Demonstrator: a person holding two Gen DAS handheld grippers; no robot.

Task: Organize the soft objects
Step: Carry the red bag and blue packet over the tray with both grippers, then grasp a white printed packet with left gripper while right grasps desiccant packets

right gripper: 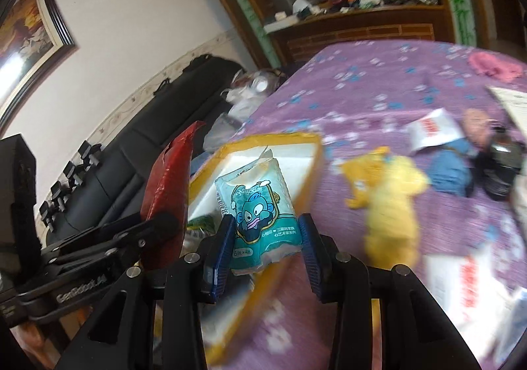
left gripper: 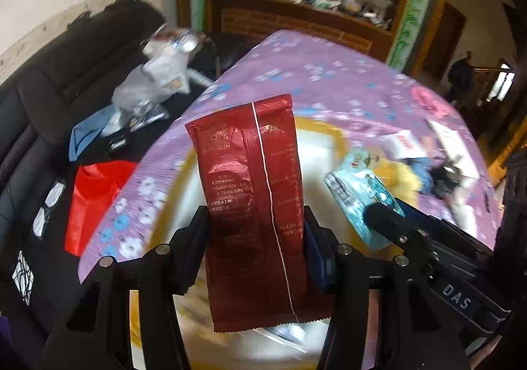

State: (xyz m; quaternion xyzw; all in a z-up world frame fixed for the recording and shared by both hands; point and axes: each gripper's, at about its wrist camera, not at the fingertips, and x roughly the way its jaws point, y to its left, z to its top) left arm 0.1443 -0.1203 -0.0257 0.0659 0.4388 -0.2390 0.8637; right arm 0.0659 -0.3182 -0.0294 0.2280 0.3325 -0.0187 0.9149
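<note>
- The left hand-held gripper (left gripper: 255, 231) is closed on a red foil packet (left gripper: 253, 205), pads pinching its sides about midway, packet upright above the yellow-rimmed box (left gripper: 171, 205).
- The right hand-held gripper (right gripper: 268, 235) pinches a teal tissue pack (right gripper: 258, 205) by its lower half, over the same box (right gripper: 314, 172).
- Both look light and squashy; the foil is likely slippery and crinkly, so a mid-body side grip suits it.
- On the purple floral counter (right gripper: 362, 96) a yellow plush toy (right gripper: 392, 202) lies near the box; soft, best taken around its body.
</note>
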